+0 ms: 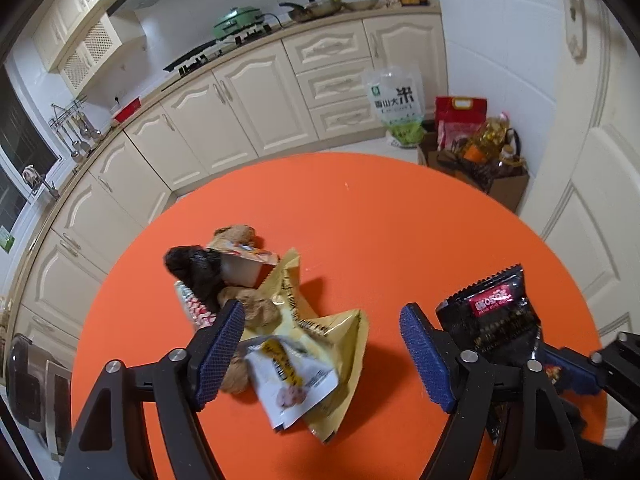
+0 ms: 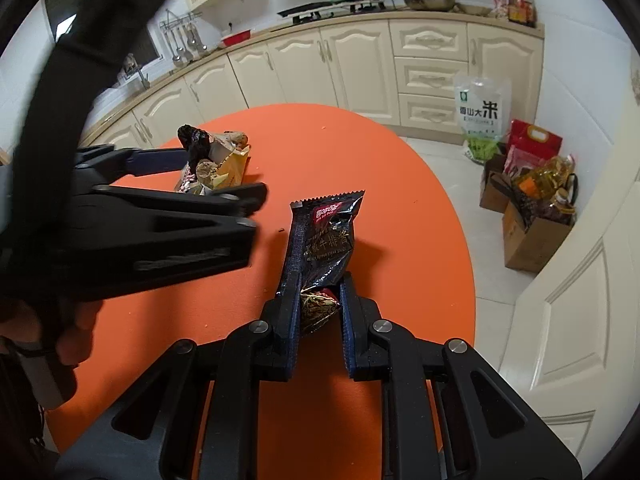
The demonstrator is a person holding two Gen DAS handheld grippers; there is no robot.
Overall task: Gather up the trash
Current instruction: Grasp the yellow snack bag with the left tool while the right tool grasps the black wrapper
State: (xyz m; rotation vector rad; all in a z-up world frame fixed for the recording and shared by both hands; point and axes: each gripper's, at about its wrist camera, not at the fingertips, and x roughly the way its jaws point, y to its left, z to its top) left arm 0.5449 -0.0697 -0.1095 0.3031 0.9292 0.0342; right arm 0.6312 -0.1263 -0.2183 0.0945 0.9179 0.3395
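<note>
On the orange table [image 1: 360, 208], the trash sits in two places. A heap [image 1: 256, 304] lies at centre-left of the left wrist view: yellow wrappers [image 1: 336, 332], a white packet [image 1: 288, 380], a small white tub [image 1: 244, 270], brown lumps [image 1: 256, 312] and a crumpled black bag [image 1: 196, 272]. In the right wrist view the same heap shows at upper left, partly hidden behind the left gripper's black arms.

The left gripper [image 1: 322, 354] hangs over the near end of the heap with its blue pads wide apart. The white packet and part of the yellow wrappers lie between them; the left pad overlaps a brown lump in the picture, though contact cannot be told. No earlier picture is at hand to compare.

The right gripper [image 2: 320, 312] is clamped on a black sauce packet [image 2: 326, 236]. The packet's lower end is pinched between the pads and its serrated top stands up toward the middle of the frame. In the left wrist view this packet appears at lower right, just beyond the right-hand pad.

A hand [image 2: 76, 332] grips the left tool at the left edge of the right wrist view. Cream cabinets [image 1: 248, 96] curve across the top of both views.
</note>
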